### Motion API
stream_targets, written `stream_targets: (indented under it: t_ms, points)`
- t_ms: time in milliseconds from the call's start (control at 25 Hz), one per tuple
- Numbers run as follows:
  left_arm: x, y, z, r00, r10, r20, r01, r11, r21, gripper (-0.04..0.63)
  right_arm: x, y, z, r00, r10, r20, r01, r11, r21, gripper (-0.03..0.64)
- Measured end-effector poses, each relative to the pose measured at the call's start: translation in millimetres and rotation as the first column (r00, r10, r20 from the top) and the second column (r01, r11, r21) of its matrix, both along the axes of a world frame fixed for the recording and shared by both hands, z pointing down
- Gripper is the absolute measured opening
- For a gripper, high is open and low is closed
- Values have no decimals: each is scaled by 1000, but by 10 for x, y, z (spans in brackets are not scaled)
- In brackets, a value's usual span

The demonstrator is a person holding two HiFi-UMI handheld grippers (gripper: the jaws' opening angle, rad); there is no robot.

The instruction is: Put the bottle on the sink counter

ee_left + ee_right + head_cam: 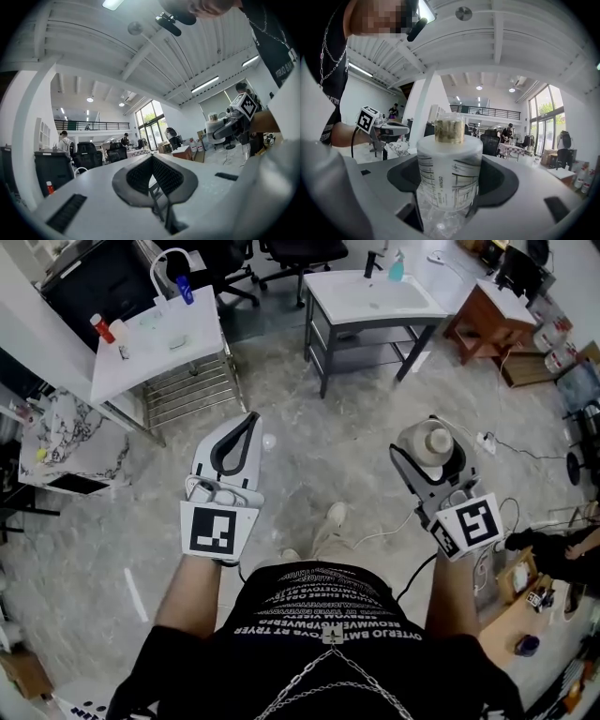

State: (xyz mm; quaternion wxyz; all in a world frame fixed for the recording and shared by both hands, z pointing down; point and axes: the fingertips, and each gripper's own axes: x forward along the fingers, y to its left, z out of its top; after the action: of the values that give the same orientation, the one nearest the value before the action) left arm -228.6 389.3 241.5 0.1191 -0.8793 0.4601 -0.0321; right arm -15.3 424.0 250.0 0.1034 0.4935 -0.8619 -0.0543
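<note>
Two claws are held out over a grey marbled floor point(309, 437), one in each of the person's hands. The right claw point(429, 448) is pinching a bottle point(449, 173) by its lower body. Its dark pads press on both sides of the frosted white body. The bottle stands upright between them, with a printed label and a dull gold cap point(449, 131) on top. From the head view the bottle shows as a pale round shape in front of the right hand, up in the air above the floor.

The left claw point(251, 418) is pressed together at its tips and carries nothing. Its own view shows the two dark pads point(140, 176) meeting in a point, with only the room beyond them.

The sink worktop point(328, 306) stands well apart from the bottle, at the top of the head view. It is white on a dark frame, with a basin in its top. A dark tap point(373, 262) and a small teal bottle point(397, 268) stand at its far edge. A second white worktop point(159, 348) stands to the left of it, carrying a small red-capped container point(103, 329). A brown wooden cabinet point(487, 315) stands just to the right of the sink worktop.
</note>
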Motion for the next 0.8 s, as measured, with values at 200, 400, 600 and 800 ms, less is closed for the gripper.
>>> stream_targets:
  t_ms: [200,400,600,800]
  points:
    - [227,-396,43,999,4,32,-5,1000,22,5,215,-448,58,1000,4,19,-4,1000,2,332]
    - [449,-851,84,999,-2,38,2,1000,14,5,394,-901,80,1000,-6,18,6,1000,-7,333]
    - [751,-1235,89,1000,-6,25,6,1000,-10,5,588,-1301,77,999,-38,18,38,999,-9,333]
    - [1110,-1504,-15,998,-17,65,16,1000,23,6,860,-1609,107,997,-70,33,71,997,-10,333]
